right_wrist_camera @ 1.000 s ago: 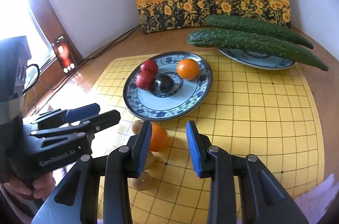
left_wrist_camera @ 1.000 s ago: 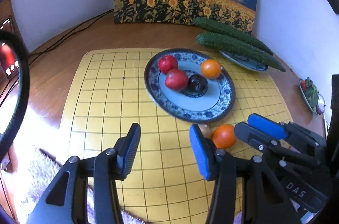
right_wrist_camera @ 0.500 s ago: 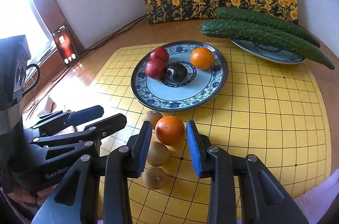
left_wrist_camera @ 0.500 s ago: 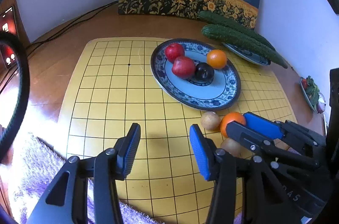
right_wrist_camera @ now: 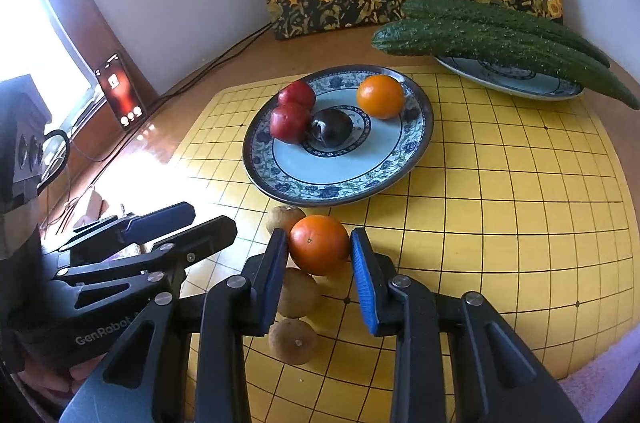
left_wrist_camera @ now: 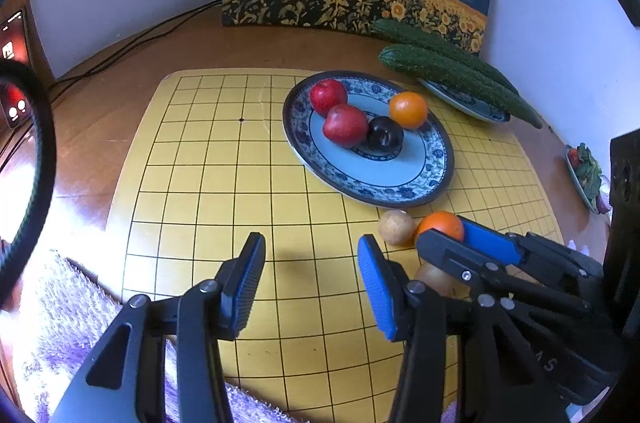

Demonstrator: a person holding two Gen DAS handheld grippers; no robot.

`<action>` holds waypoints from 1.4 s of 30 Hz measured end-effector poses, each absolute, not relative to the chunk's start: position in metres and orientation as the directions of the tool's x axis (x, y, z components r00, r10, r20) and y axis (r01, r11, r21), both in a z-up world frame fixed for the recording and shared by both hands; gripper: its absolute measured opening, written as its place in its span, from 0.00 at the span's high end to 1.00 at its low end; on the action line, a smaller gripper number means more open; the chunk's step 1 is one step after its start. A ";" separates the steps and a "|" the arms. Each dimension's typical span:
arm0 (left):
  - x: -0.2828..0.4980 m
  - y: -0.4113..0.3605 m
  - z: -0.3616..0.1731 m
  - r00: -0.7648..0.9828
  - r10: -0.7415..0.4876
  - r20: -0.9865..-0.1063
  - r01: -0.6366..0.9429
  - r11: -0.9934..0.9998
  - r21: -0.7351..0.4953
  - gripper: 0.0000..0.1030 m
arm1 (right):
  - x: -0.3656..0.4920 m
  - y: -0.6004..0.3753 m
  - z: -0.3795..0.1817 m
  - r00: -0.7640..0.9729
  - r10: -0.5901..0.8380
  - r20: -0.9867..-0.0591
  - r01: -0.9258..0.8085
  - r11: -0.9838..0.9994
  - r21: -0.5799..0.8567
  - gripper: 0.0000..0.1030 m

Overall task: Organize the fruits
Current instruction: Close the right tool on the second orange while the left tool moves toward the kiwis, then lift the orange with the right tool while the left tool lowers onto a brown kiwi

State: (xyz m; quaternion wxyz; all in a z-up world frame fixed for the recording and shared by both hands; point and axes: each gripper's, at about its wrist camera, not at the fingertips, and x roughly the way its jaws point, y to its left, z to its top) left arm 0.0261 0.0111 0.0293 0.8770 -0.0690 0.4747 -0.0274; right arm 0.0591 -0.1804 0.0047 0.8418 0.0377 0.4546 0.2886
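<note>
The right claw [right_wrist_camera: 319,255] is closing around the loose orange [right_wrist_camera: 319,244], which is sitting on the yellow grid mat [right_wrist_camera: 500,223] just in front of the fruit plate [right_wrist_camera: 418,139]. The blue pads are bracketing its widest part, the left pad touching or nearly touching the skin and a thin gap showing at the right one, so the grip is not yet looking firm. The orange is looking round, firm and fairly light, with a waxy, slightly slick peel; being a ball, it is likely to roll or squirt out if pinched off-centre, so taking it across the middle, as the pads are now lined up, is probably the soundest hold, with moderate pressure to avoid bruising. Three brown fruits [right_wrist_camera: 295,292] are crowding it on the near left side, one touching or almost touching it, and may get nudged. The left claw [left_wrist_camera: 310,283] is hanging half open over bare mat, holding nothing. The plate is already carrying two red fruits [right_wrist_camera: 290,122], a dark plum [right_wrist_camera: 331,126] and another orange [right_wrist_camera: 380,96], with free room toward its near side.
</note>
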 end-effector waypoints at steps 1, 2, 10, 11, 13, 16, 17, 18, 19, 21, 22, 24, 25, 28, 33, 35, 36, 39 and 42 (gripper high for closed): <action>0.026 0.010 0.030 0.548 -0.117 -0.828 -0.014 0.989 -0.149 0.51 | 0.059 -0.182 0.005 0.419 0.527 -0.740 -0.450 0.828 0.334 0.68; 0.026 0.010 0.030 0.548 -0.122 -0.827 -0.010 0.988 -0.152 0.51 | 0.058 -0.184 0.006 0.420 0.535 -0.733 -0.448 0.825 0.345 0.68; 0.026 -0.007 0.034 0.550 -0.153 -0.821 0.036 0.987 -0.159 0.51 | 0.056 -0.205 0.016 0.460 0.537 -0.707 -0.419 0.833 0.360 0.68; 0.026 -0.009 0.033 0.549 -0.152 -0.822 0.039 0.987 -0.157 0.51 | 0.056 -0.209 0.016 0.467 0.535 -0.704 -0.410 0.836 0.363 0.68; 0.027 -0.015 0.032 0.545 -0.154 -0.824 0.048 0.987 -0.153 0.51 | 0.056 -0.214 0.016 0.471 0.536 -0.700 -0.395 0.838 0.376 0.68; 0.030 -0.023 0.029 0.538 -0.155 -0.829 0.057 0.987 -0.147 0.51 | 0.057 -0.223 0.016 0.476 0.539 -0.695 -0.376 0.839 0.394 0.68; 0.031 -0.025 0.028 0.536 -0.153 -0.830 0.058 0.988 -0.145 0.51 | 0.058 -0.224 0.016 0.478 0.537 -0.695 -0.371 0.840 0.395 0.68; 0.032 -0.028 0.027 0.534 -0.149 -0.832 0.059 0.989 -0.139 0.51 | 0.059 -0.226 0.015 0.479 0.537 -0.694 -0.367 0.841 0.397 0.68; 0.033 -0.031 0.026 0.534 -0.143 -0.833 0.060 0.989 -0.132 0.51 | 0.060 -0.228 0.014 0.478 0.538 -0.694 -0.364 0.841 0.400 0.68; 0.035 -0.035 0.025 0.536 -0.128 -0.835 0.059 0.992 -0.115 0.51 | 0.061 -0.231 0.012 0.478 0.539 -0.694 -0.358 0.841 0.406 0.68; 0.036 -0.037 0.024 0.536 -0.123 -0.835 0.060 0.992 -0.107 0.51 | 0.061 -0.233 0.012 0.479 0.539 -0.693 -0.357 0.841 0.407 0.68; 0.038 -0.039 0.022 0.537 -0.115 -0.836 0.058 0.993 -0.099 0.51 | 0.061 -0.235 0.010 0.482 0.538 -0.692 -0.357 0.842 0.405 0.68; 0.039 -0.040 0.022 0.538 -0.111 -0.836 0.055 0.994 -0.096 0.51 | 0.060 -0.235 0.009 0.482 0.537 -0.692 -0.357 0.842 0.404 0.68; 0.040 -0.040 0.020 0.542 -0.096 -0.835 0.045 0.995 -0.086 0.51 | 0.060 -0.237 0.008 0.480 0.545 -0.687 -0.362 0.837 0.412 0.68; 0.044 -0.040 0.017 0.539 -0.100 -0.836 0.036 0.995 -0.096 0.60 | 0.060 -0.237 0.005 0.473 0.556 -0.684 -0.368 0.830 0.420 0.68; 0.044 -0.040 0.017 0.540 -0.102 -0.836 0.037 0.995 -0.098 0.67 | 0.061 -0.238 0.004 0.470 0.560 -0.683 -0.367 0.827 0.426 0.68; 0.044 -0.041 0.017 0.539 -0.110 -0.835 0.041 0.994 -0.104 0.71 | 0.061 -0.238 0.004 0.469 0.560 -0.683 -0.365 0.827 0.428 0.68; 0.044 -0.042 0.018 0.538 -0.122 -0.834 0.055 0.992 -0.110 0.76 | 0.062 -0.240 0.004 0.469 0.561 -0.682 -0.360 0.827 0.432 0.68; 0.041 -0.042 0.018 0.539 -0.132 -0.832 0.064 0.991 -0.116 0.76 | 0.062 -0.241 0.003 0.470 0.559 -0.683 -0.356 0.828 0.433 0.68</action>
